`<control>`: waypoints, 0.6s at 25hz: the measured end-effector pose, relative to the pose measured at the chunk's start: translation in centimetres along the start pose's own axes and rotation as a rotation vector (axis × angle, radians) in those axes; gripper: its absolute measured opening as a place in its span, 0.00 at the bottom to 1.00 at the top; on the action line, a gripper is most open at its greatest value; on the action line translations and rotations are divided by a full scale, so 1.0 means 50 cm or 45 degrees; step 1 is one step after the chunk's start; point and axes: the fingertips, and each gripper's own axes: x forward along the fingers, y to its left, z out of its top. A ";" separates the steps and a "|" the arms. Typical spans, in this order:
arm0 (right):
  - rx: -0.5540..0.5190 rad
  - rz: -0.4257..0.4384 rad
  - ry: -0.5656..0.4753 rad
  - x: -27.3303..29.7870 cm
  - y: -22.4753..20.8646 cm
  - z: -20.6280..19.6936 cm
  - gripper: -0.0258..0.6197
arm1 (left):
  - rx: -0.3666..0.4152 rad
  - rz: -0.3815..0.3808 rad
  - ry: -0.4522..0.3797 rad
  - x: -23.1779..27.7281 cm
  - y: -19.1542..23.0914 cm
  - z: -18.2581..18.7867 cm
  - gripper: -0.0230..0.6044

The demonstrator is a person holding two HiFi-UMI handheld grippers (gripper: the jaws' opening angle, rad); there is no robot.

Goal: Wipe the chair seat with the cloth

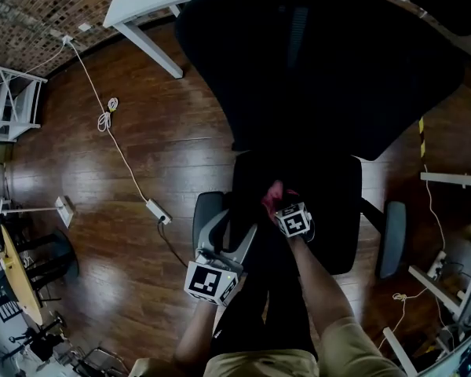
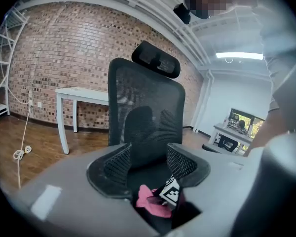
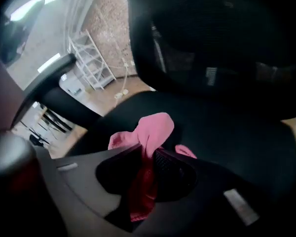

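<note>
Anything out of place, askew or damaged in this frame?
Nothing damaged or spilled. Only oddity: a white cable with a power strip trails loose across the floor beside the chair. The pink cloth sits bunched in the right tongs.

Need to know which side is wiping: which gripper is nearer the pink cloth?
Right. The right gripper has its jaws shut on the pink cloth over the chair seat. The left gripper, jaws apart and empty, sits short of the cloth, to its left.

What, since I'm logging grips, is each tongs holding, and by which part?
Right tongs: the cloth, pinched mid-bunch, ends spilling either side. Left tongs: open, empty.
</note>
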 end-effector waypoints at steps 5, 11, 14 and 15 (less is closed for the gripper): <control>0.053 -0.466 0.239 -0.189 -0.350 -0.125 0.16 | -0.006 -0.034 -0.030 0.027 -0.047 0.009 0.36; 0.155 -0.683 0.293 -0.307 -0.469 -0.150 0.16 | -0.021 -0.051 -0.024 0.033 -0.068 0.003 0.36; 0.222 -0.677 0.215 -0.279 -0.427 -0.153 0.16 | -0.011 -0.047 -0.020 0.019 -0.071 0.000 0.37; 0.254 -0.587 0.155 -0.248 -0.383 -0.139 0.16 | -0.010 -0.037 -0.023 0.011 -0.067 0.001 0.37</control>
